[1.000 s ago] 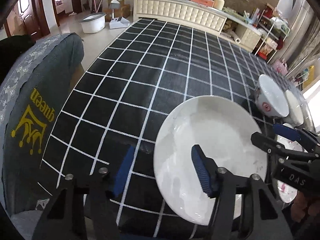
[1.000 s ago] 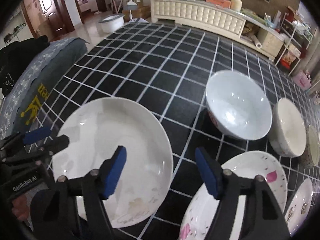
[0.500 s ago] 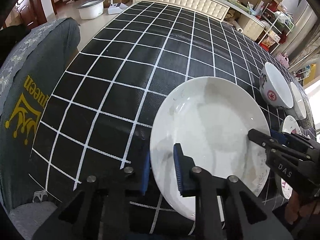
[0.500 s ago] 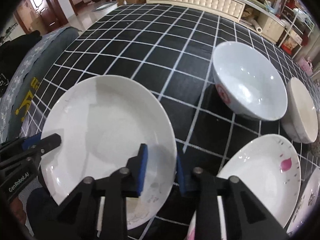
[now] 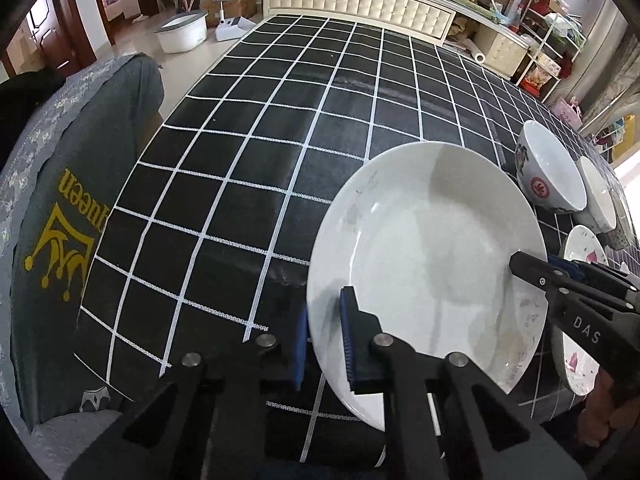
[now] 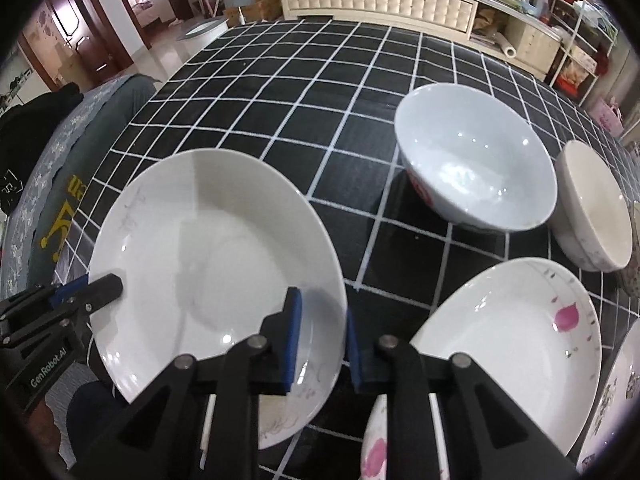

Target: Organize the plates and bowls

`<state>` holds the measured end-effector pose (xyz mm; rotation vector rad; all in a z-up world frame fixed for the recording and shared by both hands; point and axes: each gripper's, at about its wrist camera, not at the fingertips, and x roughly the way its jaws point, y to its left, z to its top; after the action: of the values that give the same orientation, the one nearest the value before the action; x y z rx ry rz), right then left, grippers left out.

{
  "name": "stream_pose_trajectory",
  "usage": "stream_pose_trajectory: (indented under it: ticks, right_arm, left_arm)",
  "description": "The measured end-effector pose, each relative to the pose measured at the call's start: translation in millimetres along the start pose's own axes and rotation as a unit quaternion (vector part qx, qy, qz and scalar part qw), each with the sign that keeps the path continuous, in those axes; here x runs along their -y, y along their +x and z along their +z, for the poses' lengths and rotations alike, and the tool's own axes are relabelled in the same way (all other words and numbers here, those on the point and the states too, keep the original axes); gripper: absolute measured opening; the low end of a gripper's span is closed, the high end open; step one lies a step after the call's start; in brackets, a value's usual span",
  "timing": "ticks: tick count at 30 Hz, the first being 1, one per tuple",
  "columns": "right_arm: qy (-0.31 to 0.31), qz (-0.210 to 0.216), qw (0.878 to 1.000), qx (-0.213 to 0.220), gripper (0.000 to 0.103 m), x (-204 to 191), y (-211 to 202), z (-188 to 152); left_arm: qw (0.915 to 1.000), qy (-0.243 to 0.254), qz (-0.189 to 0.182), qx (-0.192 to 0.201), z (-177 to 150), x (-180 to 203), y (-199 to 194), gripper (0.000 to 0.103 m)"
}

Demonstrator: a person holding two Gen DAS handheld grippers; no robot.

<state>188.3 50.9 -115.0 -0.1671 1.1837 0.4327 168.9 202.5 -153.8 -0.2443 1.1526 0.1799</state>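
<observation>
Your left gripper (image 5: 324, 344) is clamped on the near-left rim of the white plate (image 5: 424, 256), one blue pad on top of the rim and the other under it. Your right gripper (image 6: 320, 340) pinches the same plate (image 6: 208, 256) on its near-right rim, again with a pad on each face. So you hold the plate from both sides at once, and it sits tilted over the black checked tablecloth (image 5: 260, 152); whether its far edge touches the cloth cannot be told.

In the left wrist view your right gripper (image 5: 536, 268) shows at the plate's right edge. In the right wrist view your left gripper (image 6: 86, 288) shows at the plate's left edge.

To the right of the plate stands a white bowl (image 6: 476, 160) with a red mark low on its outer wall, upright on the cloth and apart from the plate. Just beside it on the right is a cream bowl (image 6: 592, 208), the two nearly touching. In front of the bowls lies a pink-flowered plate (image 6: 508, 344), close to your right gripper's outer finger, with another patterned plate (image 6: 616, 392) at its right edge.

Left of the table is a grey cushion (image 5: 60, 208) printed with a yellow crown and the word "queen".
</observation>
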Motion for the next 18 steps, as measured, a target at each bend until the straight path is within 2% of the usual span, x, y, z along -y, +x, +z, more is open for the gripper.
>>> stream_pose_trajectory:
  ticks: [13,18]
  right_arm:
    - [0.003,0.002,1.000,-0.018,0.025,0.2,5.5,-1.6]
    - [0.014,0.024,1.000,0.012,0.025,12.1,-23.4,-6.7]
  left_arm:
    - [0.9997,-0.014,-0.003,-0.021,-1.3,-2.8,11.6,0.014]
    - [0.9998,-0.011,0.012,-0.007,-0.2,1.2,-2.9,0.014]
